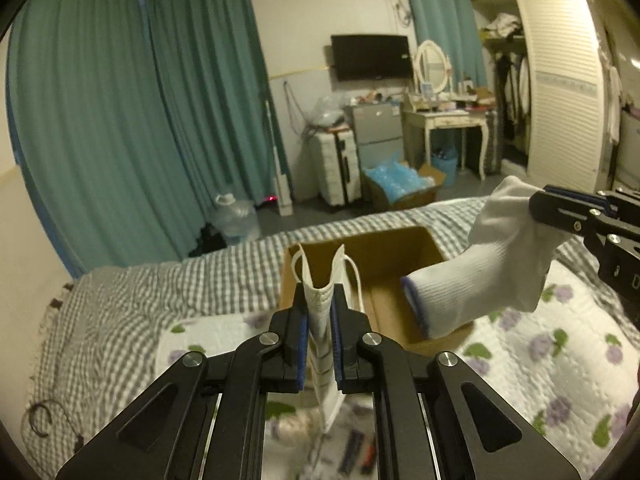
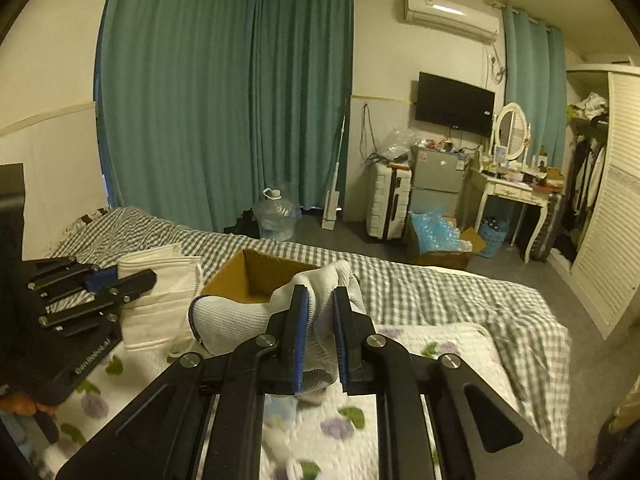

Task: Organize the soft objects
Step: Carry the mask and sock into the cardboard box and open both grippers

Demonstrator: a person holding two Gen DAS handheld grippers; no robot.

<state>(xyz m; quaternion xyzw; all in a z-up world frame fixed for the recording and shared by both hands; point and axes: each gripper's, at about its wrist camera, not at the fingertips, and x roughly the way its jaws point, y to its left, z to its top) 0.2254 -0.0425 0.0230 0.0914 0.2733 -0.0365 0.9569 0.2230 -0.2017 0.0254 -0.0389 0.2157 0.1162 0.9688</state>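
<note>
A bed [image 2: 440,292] fills the near scene, a grey checked sheet under a white quilt [image 1: 540,360] printed with purple flowers; on the sheet, just beyond the quilt's far edge, sits an open box [image 1: 384,256] of brown card, mouth upward; both grippers hang above the quilt on the near side of it; the right gripper [image 2: 320,308] is clamped on a white sock [image 1: 480,276], which droops leftward from the jaws, its long axis slanting down so the blue-edged cuff hangs over the box's right near corner; the left gripper [image 1: 320,308] is pinched on a folded white mask [image 2: 160,292], held on edge, its ear loops standing up past the pads toward the box; judged from both views, the box lies straight ahead of and below each pair of tongs, the sock's cuff being the closer of the two loads to the opening, so the right hand looks nearer to a drop; the mask needs a short forward carry first
</note>
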